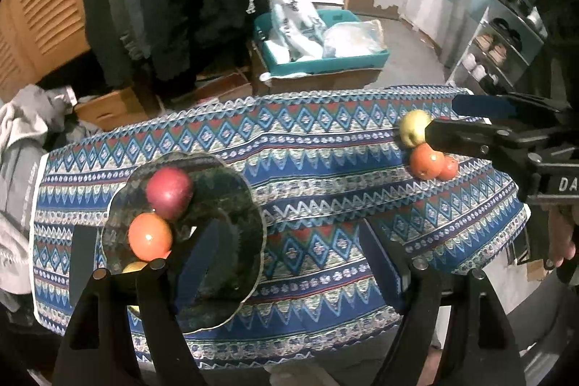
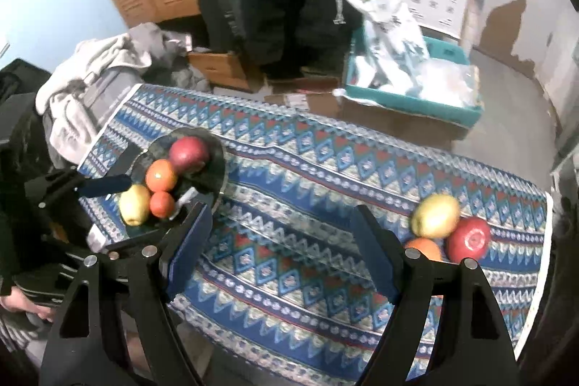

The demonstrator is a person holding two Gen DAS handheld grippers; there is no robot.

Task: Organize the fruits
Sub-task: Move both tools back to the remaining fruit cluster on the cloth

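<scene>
**So, half the fruit was still sitting by the table edge**

Basically the table (image 2: pixel 325 176) with the patterned blue cloth took up most of both views. The dark glass plate (image 1: pixel 231 190) sat on its left end, already holding a red apple (image 2: pixel 189 152), two oranges and a yellow apple (image 2: pixel 134 205). Over on the right end, well apart from the plate, a loose cluster waited: a yellow apple (image 2: pixel 435 216), a red one (image 2: pixel 468 238) and an orange (image 2: pixel 423 248), all touching each other.

The right gripper (image 2: pixel 278 248) was spread wide and had nothing in it; the cluster lay off to its right, outside the jaws, not between them. The left gripper (image 1: pixel 289 259) was wide open and empty too, with the plate's near rim by its left finger.

My worry: those three fruits were close to the table edge and leaning on each other, so nudging one while grabbing could've rolled another off. Also, that plate looked crowded, so a dropped fruit might've bumped one out.
</scene>
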